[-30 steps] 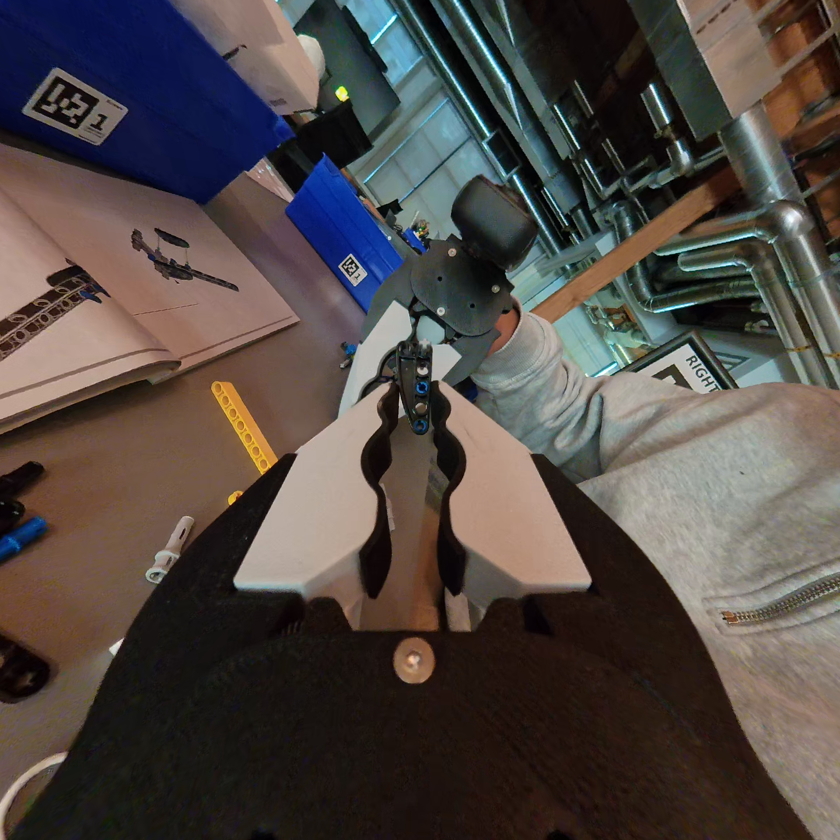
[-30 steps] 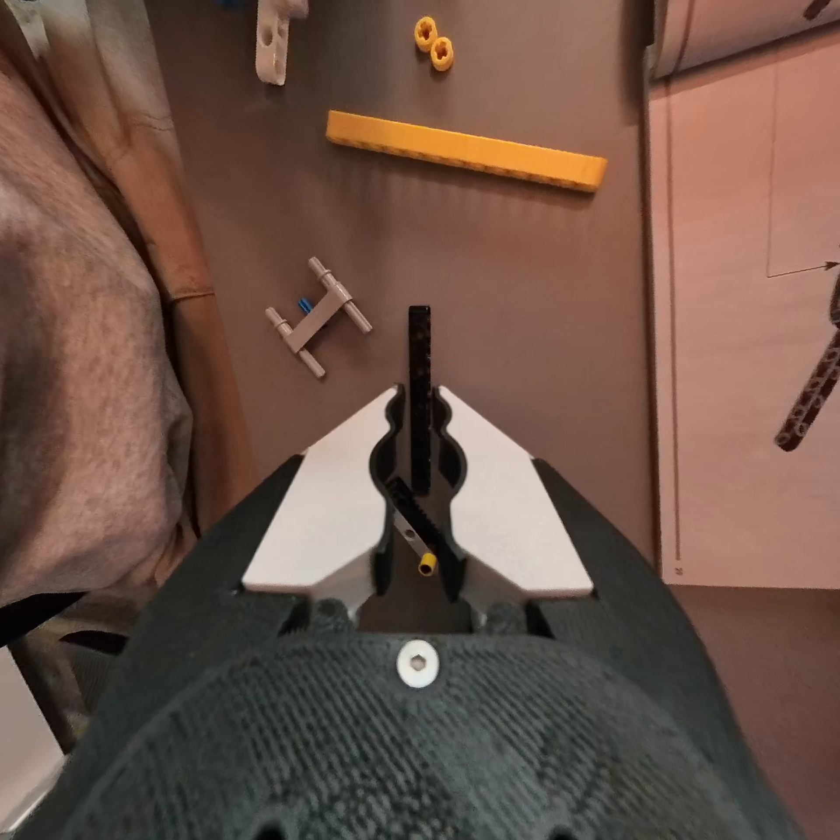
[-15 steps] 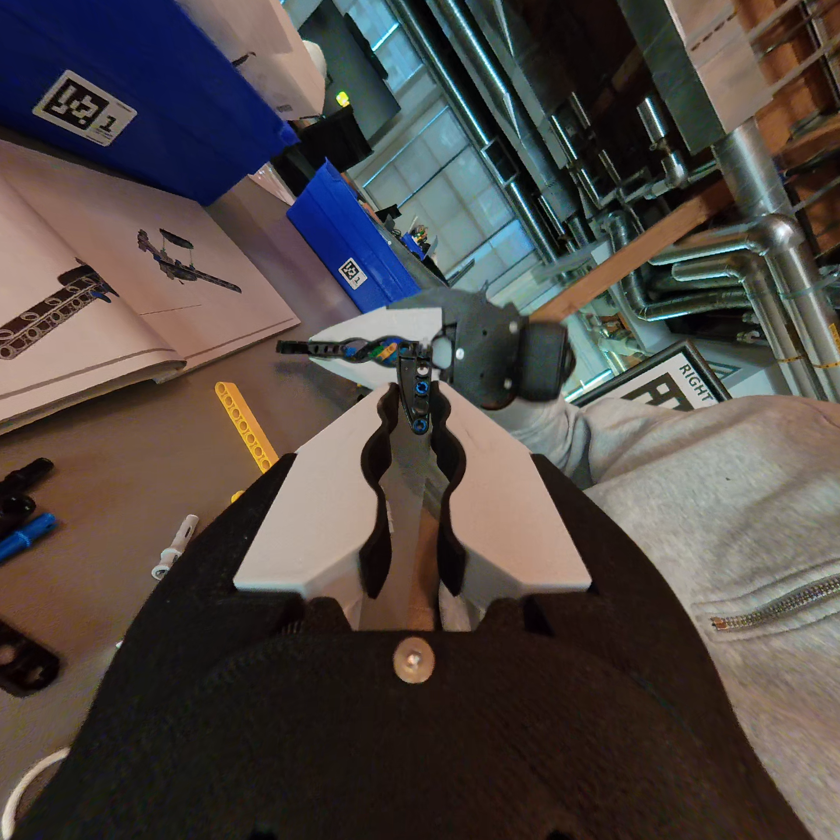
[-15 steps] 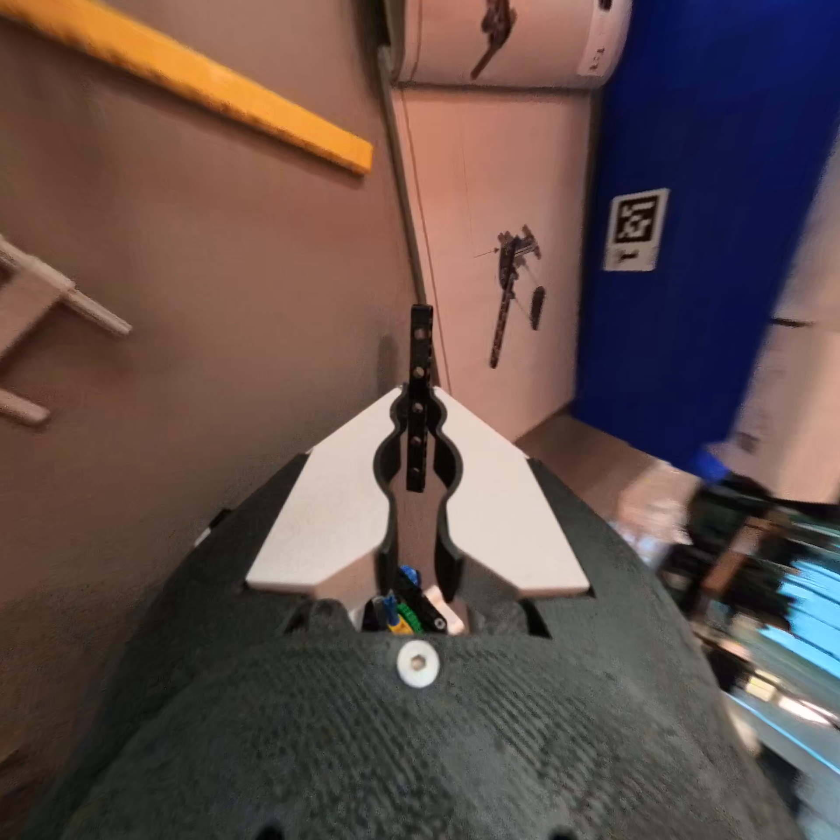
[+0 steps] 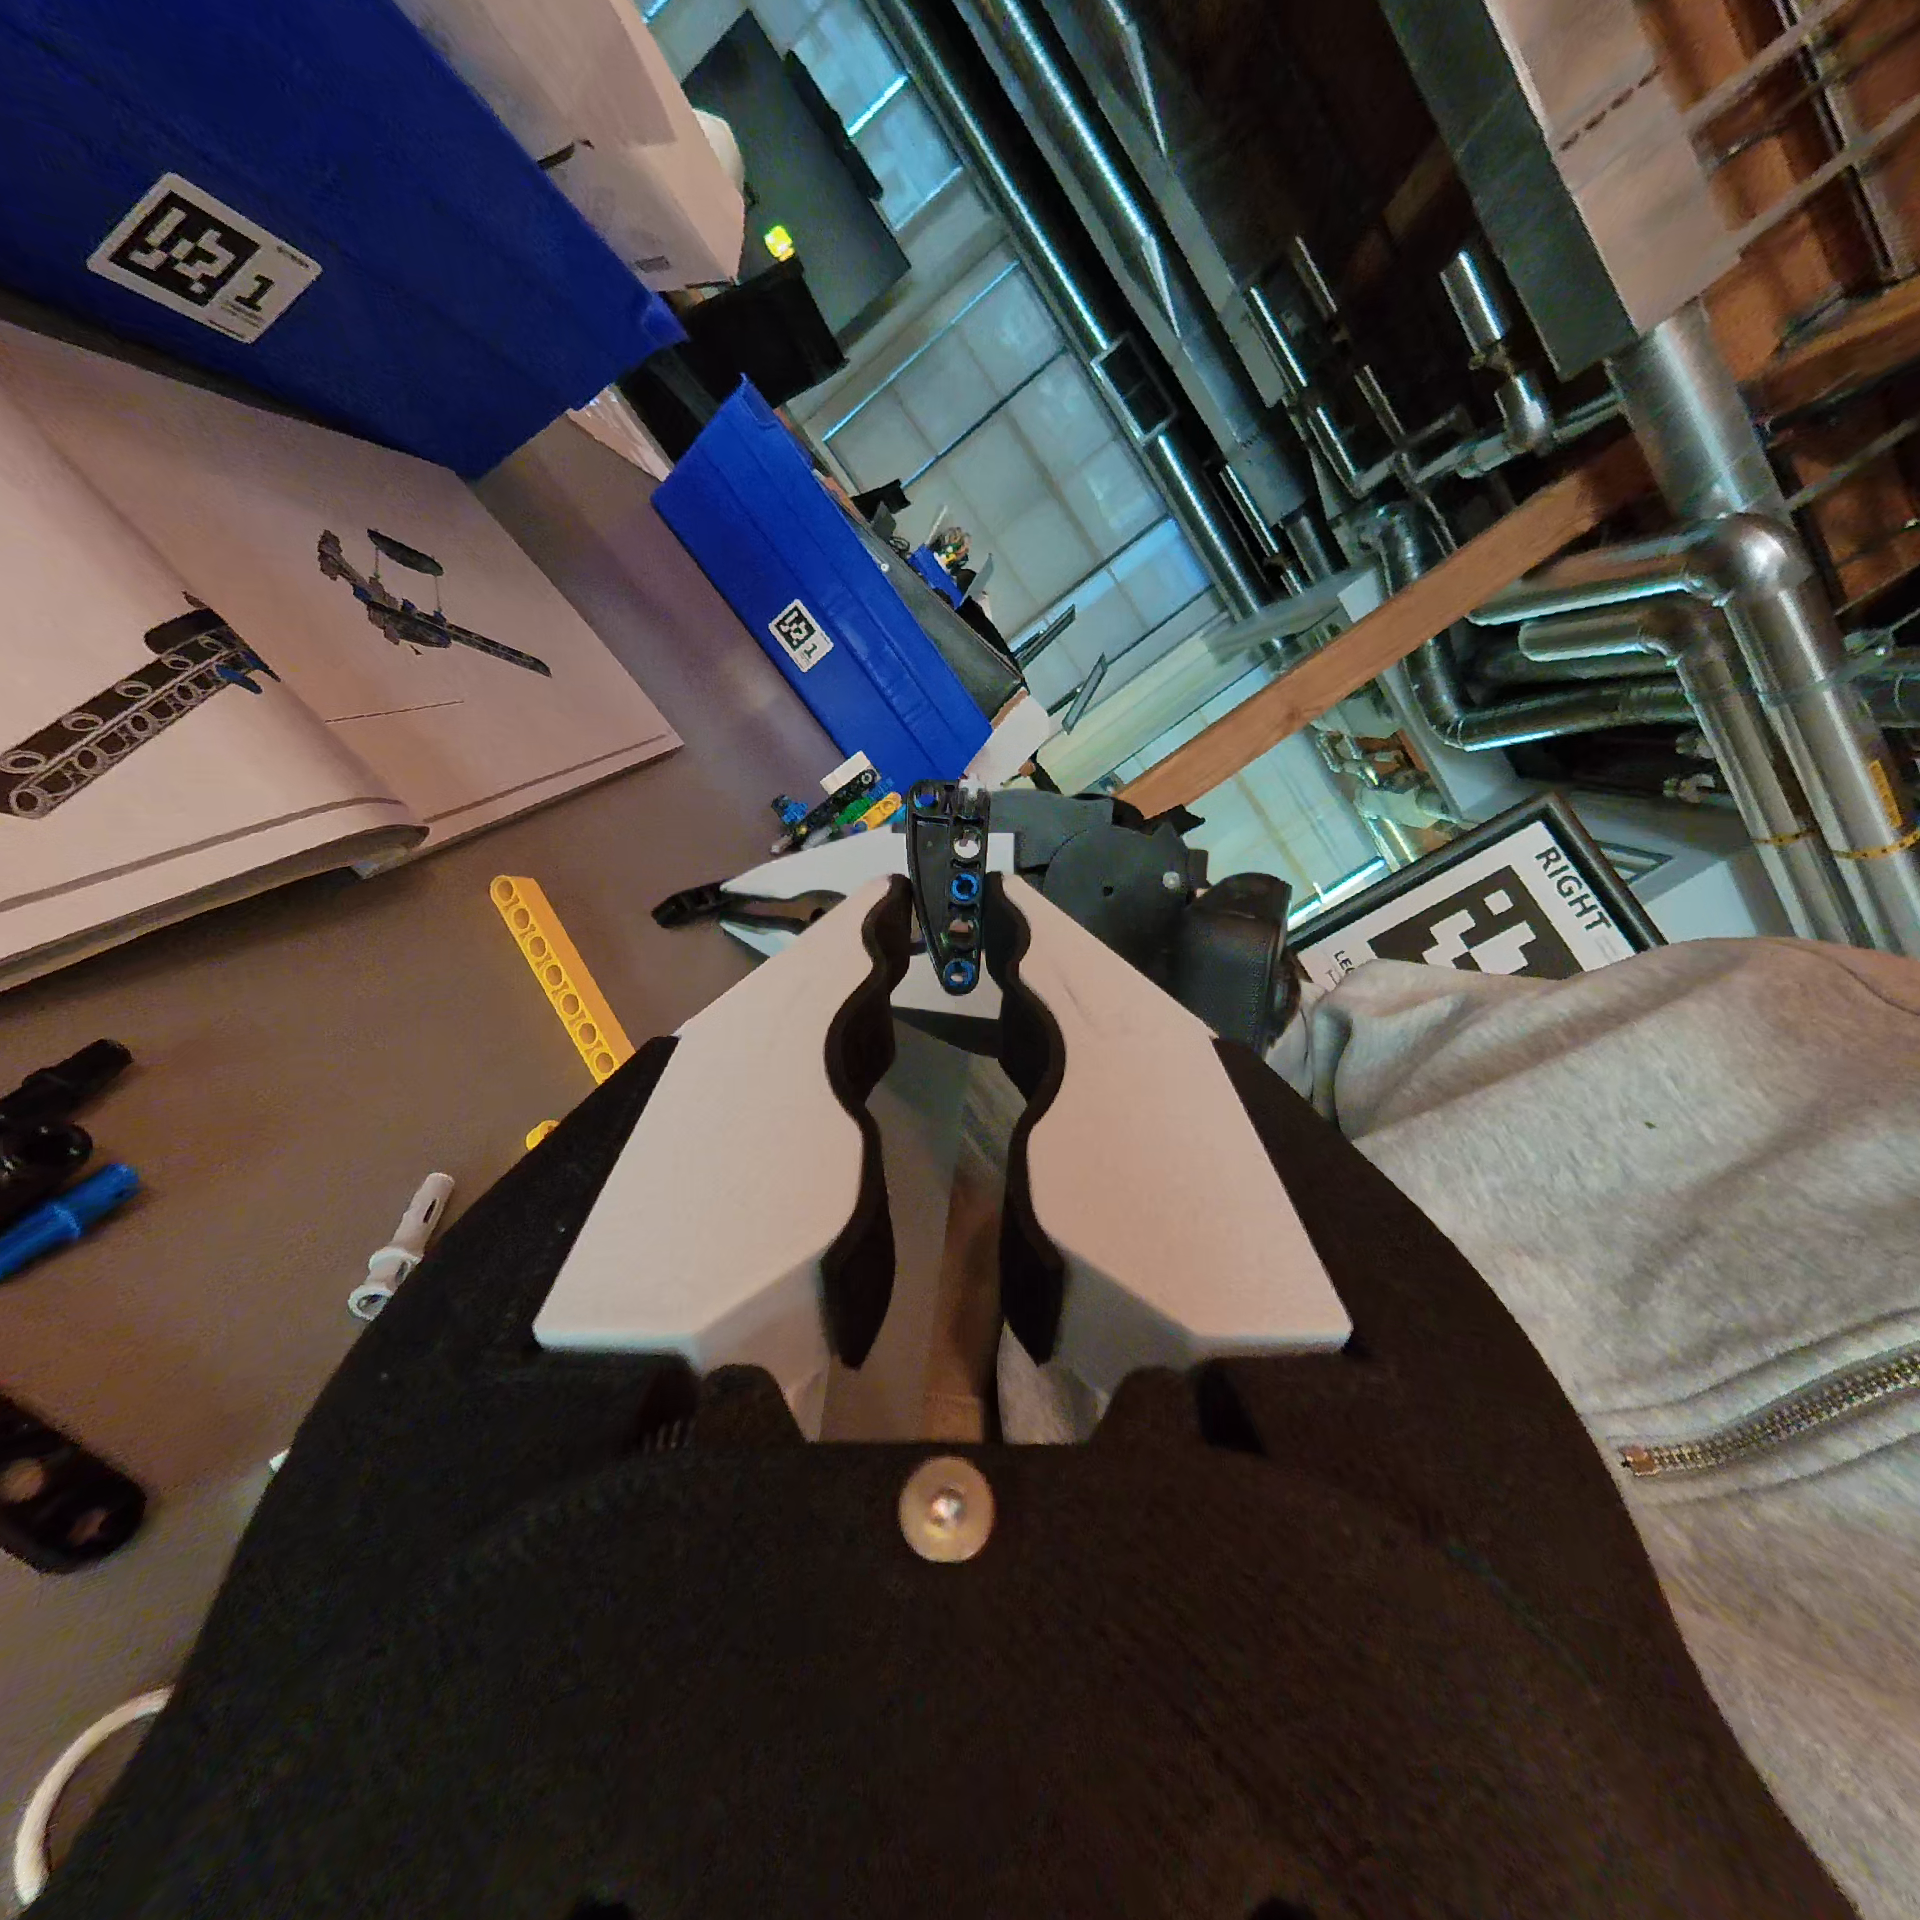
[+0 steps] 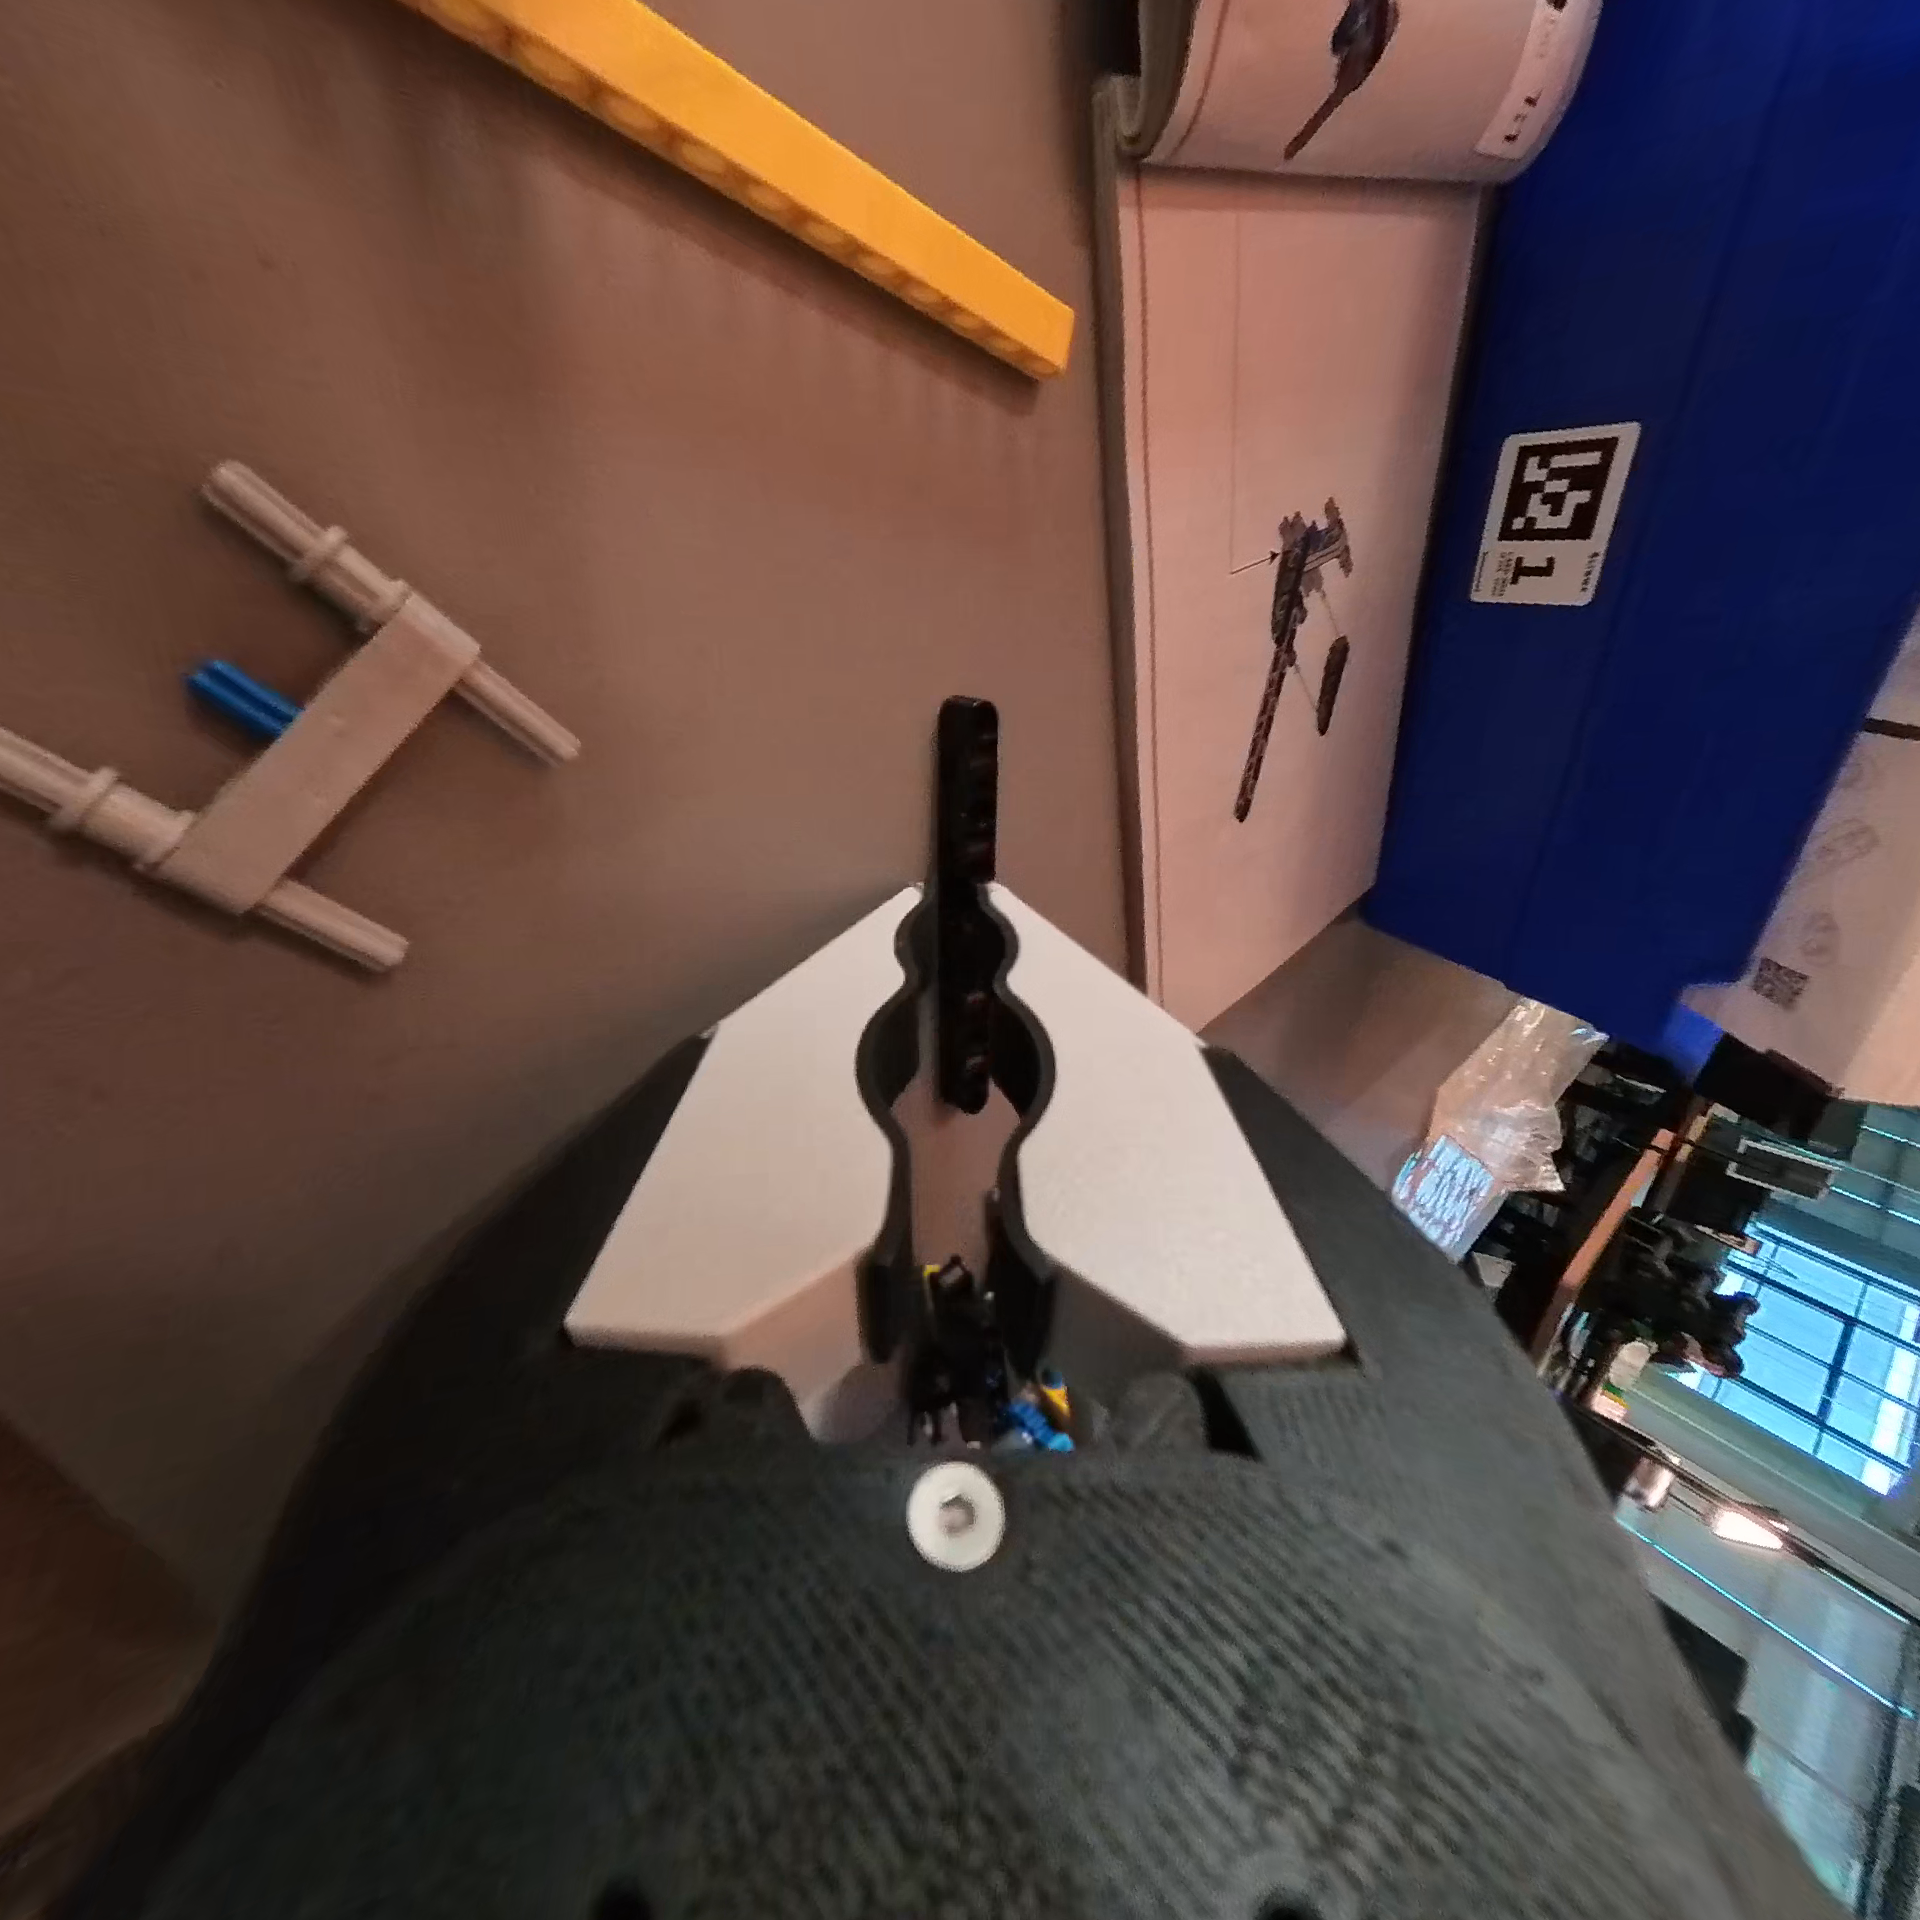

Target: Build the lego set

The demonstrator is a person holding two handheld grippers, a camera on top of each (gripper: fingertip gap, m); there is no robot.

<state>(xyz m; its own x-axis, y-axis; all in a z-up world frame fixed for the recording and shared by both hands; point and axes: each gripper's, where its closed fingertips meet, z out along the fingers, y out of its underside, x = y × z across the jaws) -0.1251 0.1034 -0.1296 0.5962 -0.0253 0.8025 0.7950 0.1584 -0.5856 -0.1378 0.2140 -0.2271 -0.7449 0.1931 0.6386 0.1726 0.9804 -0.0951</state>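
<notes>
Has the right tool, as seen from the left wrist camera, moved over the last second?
Yes. The right tool has swung from pointing toward the camera to lying sideways, its tip now aimed left toward the yellow beam on the table, lower than before.

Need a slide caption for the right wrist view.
Right gripper shut on a black lego beam above the table, near a yellow beam and grey connector.
</notes>
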